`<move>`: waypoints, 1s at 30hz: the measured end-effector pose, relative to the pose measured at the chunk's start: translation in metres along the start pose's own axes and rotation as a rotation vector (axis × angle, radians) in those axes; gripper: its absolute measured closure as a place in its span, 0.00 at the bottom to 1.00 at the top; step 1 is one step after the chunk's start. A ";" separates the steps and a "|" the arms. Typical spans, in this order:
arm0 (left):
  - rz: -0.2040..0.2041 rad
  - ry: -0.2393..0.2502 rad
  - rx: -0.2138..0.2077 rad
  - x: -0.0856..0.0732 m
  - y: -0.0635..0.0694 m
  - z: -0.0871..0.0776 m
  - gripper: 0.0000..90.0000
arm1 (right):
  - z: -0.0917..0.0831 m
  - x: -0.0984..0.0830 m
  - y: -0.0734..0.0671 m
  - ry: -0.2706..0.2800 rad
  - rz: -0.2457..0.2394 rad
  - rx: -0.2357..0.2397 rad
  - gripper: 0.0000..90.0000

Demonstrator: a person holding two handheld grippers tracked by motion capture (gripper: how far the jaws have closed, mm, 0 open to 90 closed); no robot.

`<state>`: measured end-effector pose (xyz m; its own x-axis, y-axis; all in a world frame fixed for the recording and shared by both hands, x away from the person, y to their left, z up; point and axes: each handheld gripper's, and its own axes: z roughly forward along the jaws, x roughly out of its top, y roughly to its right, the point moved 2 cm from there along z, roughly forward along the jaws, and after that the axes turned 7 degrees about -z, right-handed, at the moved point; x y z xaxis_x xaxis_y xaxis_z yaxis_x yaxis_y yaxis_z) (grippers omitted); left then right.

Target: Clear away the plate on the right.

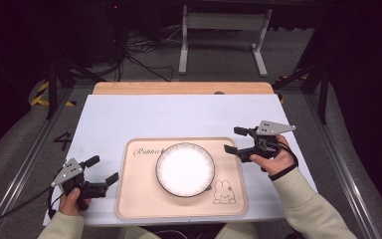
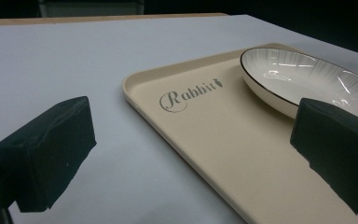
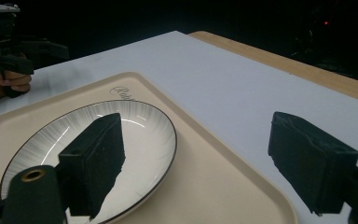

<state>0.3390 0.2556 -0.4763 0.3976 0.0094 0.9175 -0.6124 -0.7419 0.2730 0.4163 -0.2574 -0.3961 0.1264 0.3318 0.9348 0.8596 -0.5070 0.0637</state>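
On the beige rabbit-print tray [image 1: 134, 199], a white plate [image 1: 185, 169] with a thin dark rim is sitting flat near the middle, empty, and from where I am standing that placing step is looking finished. Just off the tray's right edge, the right gripper [image 1: 235, 140] is hanging above the white table [image 1: 129, 114] with its 2 jaws spread wide and nothing between them, apart from the plate. Over by the tray's left edge, the left gripper [image 1: 103, 169] is likewise resting released and empty, so I am judging that little remains beyond drawing both hands away.
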 end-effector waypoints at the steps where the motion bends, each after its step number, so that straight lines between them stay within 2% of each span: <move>1: 0.001 -0.001 0.000 0.000 0.000 0.000 0.00 | -0.002 -0.001 0.001 0.008 -0.003 -0.001 0.20; 12: -0.005 0.001 0.000 0.000 0.000 0.000 0.00 | -0.025 -0.013 0.003 0.063 -0.014 -0.051 0.20; 15: -0.005 0.001 -0.001 0.000 0.000 0.000 0.00 | -0.030 -0.019 0.002 0.081 -0.029 -0.073 0.19; 17: -0.005 0.000 -0.004 0.000 0.000 0.000 0.00 | -0.034 -0.025 0.003 0.087 -0.022 -0.081 0.18; 23: -0.008 0.000 -0.003 0.000 0.000 0.000 0.00 | -0.044 -0.041 0.002 0.092 -0.023 -0.092 0.16; 26: -0.005 0.001 -0.001 0.000 0.000 0.000 0.00 | -0.048 -0.050 0.000 0.060 -0.053 -0.093 0.16; 30: -0.005 0.000 -0.002 0.000 0.000 0.000 0.00 | -0.051 -0.059 -0.001 0.064 -0.032 -0.107 0.16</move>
<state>0.3386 0.2554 -0.4762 0.4005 0.0126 0.9162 -0.6117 -0.7408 0.2776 0.3831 -0.3170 -0.4335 0.0656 0.2996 0.9518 0.8046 -0.5801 0.1272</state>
